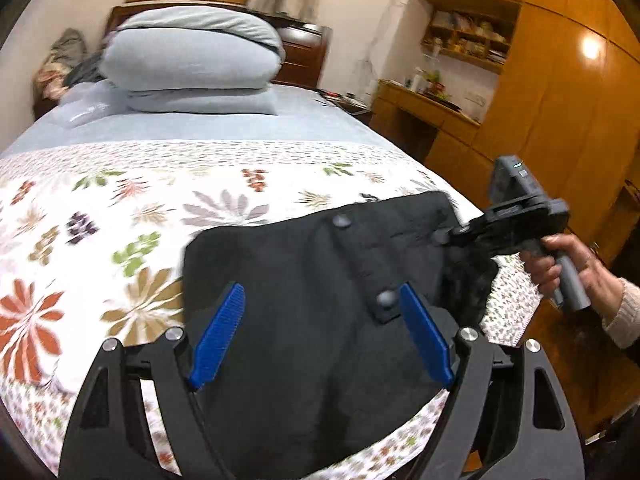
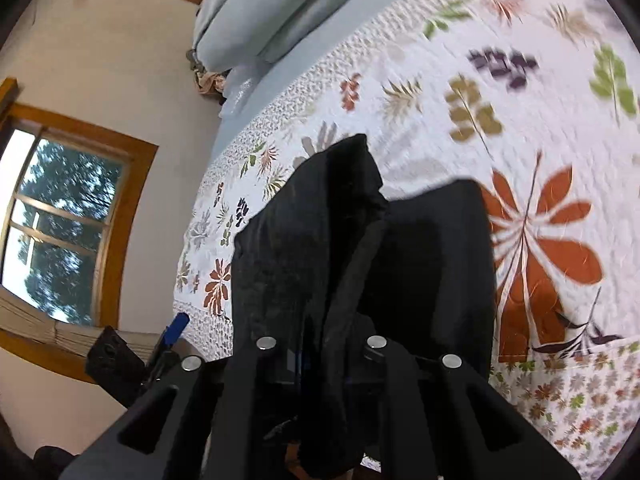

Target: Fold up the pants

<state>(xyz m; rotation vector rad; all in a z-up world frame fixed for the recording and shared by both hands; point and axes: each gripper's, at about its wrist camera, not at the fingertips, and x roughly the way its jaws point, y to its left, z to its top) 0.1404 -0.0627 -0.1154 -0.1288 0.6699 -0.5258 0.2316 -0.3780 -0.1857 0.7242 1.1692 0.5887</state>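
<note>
Black pants [image 1: 320,300] are spread on the flowered bed [image 1: 120,208], directly beneath the released left claw [image 1: 320,336]. At their right edge a fold is clenched in the right claw [image 1: 448,236], the nearer one for carrying it leftward.

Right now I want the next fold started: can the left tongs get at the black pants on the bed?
Probably yes: the left tongs hang open just above the black pants, nothing between them.
</note>
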